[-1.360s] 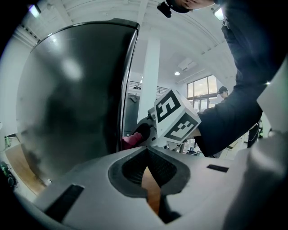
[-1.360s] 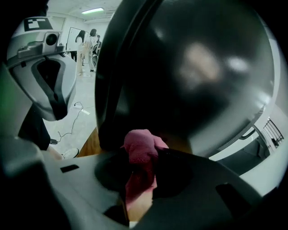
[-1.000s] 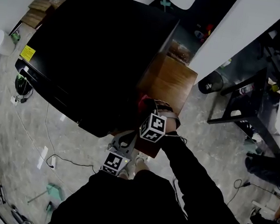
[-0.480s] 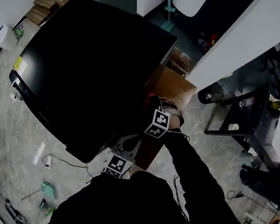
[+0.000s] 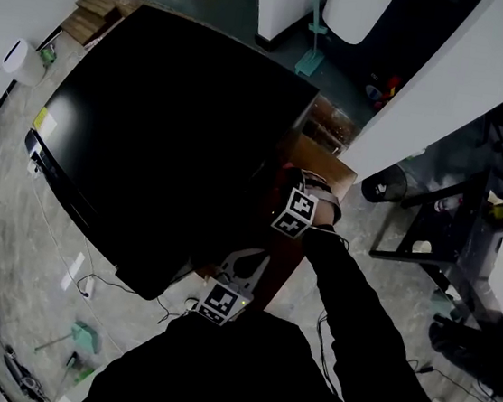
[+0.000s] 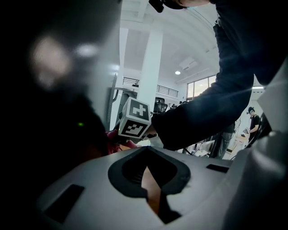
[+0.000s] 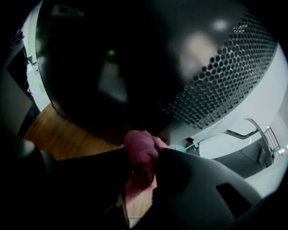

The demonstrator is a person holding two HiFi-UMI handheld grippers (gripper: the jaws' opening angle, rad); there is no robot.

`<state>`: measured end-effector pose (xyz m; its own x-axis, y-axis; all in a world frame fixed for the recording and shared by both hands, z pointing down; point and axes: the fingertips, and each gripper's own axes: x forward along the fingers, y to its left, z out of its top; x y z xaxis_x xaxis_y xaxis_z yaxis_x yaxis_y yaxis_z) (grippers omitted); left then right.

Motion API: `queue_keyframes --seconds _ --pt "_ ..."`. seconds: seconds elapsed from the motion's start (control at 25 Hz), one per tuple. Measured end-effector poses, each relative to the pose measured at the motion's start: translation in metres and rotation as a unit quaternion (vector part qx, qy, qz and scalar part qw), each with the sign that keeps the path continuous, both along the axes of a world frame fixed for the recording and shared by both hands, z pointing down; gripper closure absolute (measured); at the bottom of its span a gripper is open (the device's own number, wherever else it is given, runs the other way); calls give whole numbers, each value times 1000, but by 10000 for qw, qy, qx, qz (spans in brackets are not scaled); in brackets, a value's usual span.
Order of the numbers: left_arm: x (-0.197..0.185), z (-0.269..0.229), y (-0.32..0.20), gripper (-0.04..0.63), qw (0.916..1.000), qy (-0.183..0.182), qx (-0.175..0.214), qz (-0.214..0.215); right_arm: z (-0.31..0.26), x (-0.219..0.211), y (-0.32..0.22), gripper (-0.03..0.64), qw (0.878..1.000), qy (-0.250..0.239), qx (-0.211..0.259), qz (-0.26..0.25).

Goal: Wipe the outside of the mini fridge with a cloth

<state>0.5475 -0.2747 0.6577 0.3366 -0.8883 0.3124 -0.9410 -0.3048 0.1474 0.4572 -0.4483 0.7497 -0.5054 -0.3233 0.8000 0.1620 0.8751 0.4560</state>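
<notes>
Right gripper (image 7: 143,167) has its jaws clamped on a pink cloth (image 7: 140,149), which is pressed to the dark side wall of the black mini fridge (image 5: 169,131), just above the wooden stand (image 7: 58,134). Left gripper (image 6: 151,191) is lower and nearer the person, jaws together with nothing between them.

Workshop-like lab hall, tall white column (image 6: 148,67), cable-strewn stone floor (image 5: 10,239), black equipment rack (image 5: 430,231).

Mini fridge (image 5: 169,131) sits on table (image 5: 322,159), cloth (image 7: 140,148) beside.
</notes>
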Motion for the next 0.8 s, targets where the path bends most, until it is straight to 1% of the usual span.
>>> queue_keyframes --seconds 0.08,0.16,0.24,0.36,0.44,0.52,0.64,0.68,0.72,0.8 --pt "4 -5 4 589 10000 -1 15 44 -1 4 -10 506 9998 -71 26 200" --pt "4 -14 11 589 10000 12 48 85 -6 8 -17 506 9987 -229 -71 449" --pt "4 -26 21 589 9998 103 113 147 -14 15 -17 506 9965 -442 -190 676" --pt "2 -45 47 589 9991 234 237 263 -35 32 9 506 9912 -875 -417 904" --pt "-3 -58 67 589 9987 245 344 294 -59 42 38 506 9832 -1333 -689 1035" --pt "-10 -71 87 589 9981 262 455 308 -89 50 73 506 9687 -1922 -1070 1152" --pt "-28 -94 123 589 9963 505 660 196 -139 53 140 506 9357 -2870 -1718 1121" --pt "-35 -103 137 589 9955 584 736 141 -156 52 163 506 9244 -3116 -1924 1068" --pt "-41 -112 150 589 9948 632 790 91 -172 51 186 506 9145 -3297 -2119 1007" --pt "-53 -127 175 589 9940 675 861 -16 -202 46 231 506 8987 -3532 -2461 834"
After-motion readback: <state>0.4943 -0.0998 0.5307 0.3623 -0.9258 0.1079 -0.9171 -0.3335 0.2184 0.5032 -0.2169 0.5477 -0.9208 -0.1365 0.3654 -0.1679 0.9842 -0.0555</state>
